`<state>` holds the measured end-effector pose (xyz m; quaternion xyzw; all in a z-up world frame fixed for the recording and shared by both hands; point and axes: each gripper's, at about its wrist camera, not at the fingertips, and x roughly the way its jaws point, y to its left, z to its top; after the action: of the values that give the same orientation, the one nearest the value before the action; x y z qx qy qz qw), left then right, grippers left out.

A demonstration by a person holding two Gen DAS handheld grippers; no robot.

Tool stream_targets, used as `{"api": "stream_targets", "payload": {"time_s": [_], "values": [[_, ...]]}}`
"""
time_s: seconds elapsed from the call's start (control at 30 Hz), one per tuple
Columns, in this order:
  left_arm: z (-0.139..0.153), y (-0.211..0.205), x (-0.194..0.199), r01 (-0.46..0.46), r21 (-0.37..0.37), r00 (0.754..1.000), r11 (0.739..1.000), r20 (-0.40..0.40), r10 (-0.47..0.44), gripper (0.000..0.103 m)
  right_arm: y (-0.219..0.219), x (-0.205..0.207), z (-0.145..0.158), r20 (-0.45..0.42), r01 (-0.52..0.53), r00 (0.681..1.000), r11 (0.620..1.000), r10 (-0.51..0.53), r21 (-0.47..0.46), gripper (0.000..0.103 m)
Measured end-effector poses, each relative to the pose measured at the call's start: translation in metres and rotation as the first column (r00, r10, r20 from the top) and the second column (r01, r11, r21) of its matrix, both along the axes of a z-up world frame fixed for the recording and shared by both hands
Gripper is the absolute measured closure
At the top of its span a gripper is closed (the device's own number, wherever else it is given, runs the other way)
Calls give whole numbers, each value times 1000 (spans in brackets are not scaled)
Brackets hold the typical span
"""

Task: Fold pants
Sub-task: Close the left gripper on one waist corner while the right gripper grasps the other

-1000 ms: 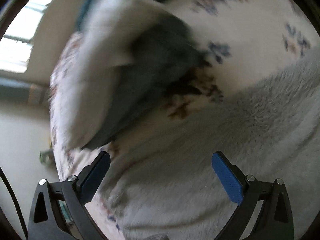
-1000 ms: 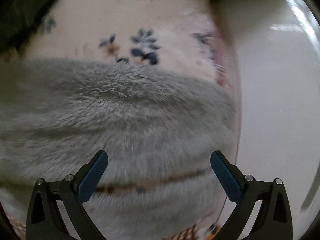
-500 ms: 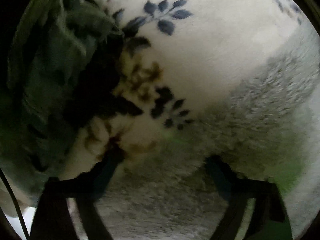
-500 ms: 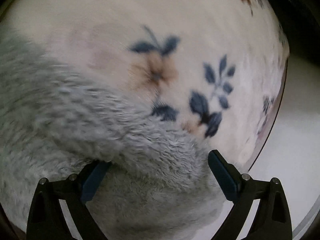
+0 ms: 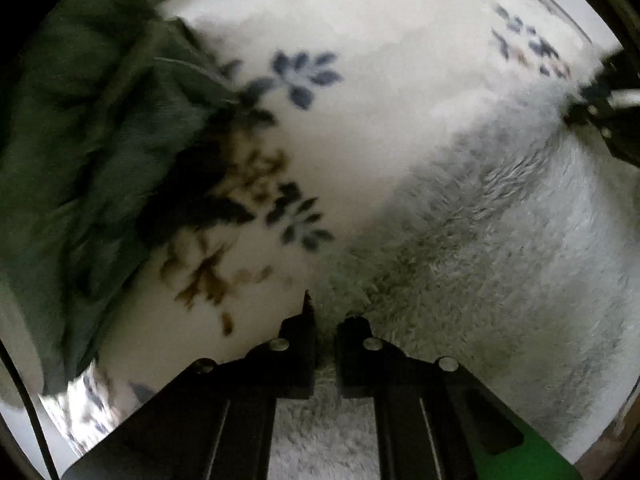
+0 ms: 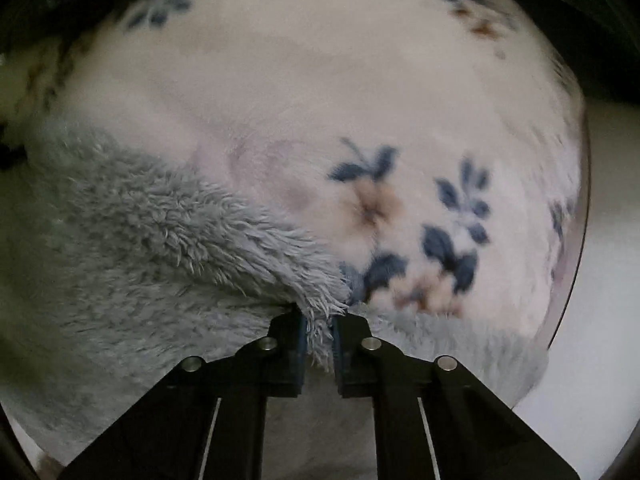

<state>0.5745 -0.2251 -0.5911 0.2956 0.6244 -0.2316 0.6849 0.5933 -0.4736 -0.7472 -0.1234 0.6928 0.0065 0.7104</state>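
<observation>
Now both tools have just been closing, and each ends clenched on pile. The right gripper nips a tuft at the edge of the fluffy grey pants, the fibres plainly bunched between its blue pads. The left gripper has its jaws nearly together, sunk in the same grey pile; its view is dim, so the pinch is less plain, but fleece fills the narrow gap.

Both point down onto the garment, which lies beneath and around them on a white floral blanket. Judging by the task, two holds on one edge are there so that the edge can be lifted evenly and carried over for a fold.

Ahead of the left gripper and to its left, that view alone shows a dark green cloth heaped on the blanket, and at far right a dark shape that is probably the other tool. Only the right view shows the pale floor beyond the blanket's edge, off to that gripper's right.
</observation>
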Motion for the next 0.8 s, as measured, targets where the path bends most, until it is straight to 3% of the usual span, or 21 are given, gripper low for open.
{"api": "stream_targets", "payload": {"time_s": [0.17, 0.37, 0.4, 0.53, 0.63, 0.8], "values": [[43, 3, -58, -72, -48, 993, 996, 94, 76, 99, -14, -48, 47, 100, 140, 984, 985, -150, 102, 93], [90, 10, -171, -206, -143, 967, 968, 125, 224, 99, -3, -164, 95, 158, 220, 957, 963, -244, 152, 94], [70, 3, -186, -217, -147, 963, 965, 131, 236, 99, 3, -185, 100, 162, 226, 955, 962, -250, 154, 94], [59, 20, -258, -316, -167, 945, 934, 29, 325, 99, 25, -268, 108, 152, 260, 948, 956, -279, 134, 94], [19, 33, -303, -402, -137, 914, 905, -116, 389, 99, 35, -318, 85, 88, 287, 951, 952, -296, 103, 94], [-68, 48, -331, -481, -61, 860, 875, -228, 457, 98, 56, -367, 19, -30, 268, 963, 962, -267, 46, 92]]}}
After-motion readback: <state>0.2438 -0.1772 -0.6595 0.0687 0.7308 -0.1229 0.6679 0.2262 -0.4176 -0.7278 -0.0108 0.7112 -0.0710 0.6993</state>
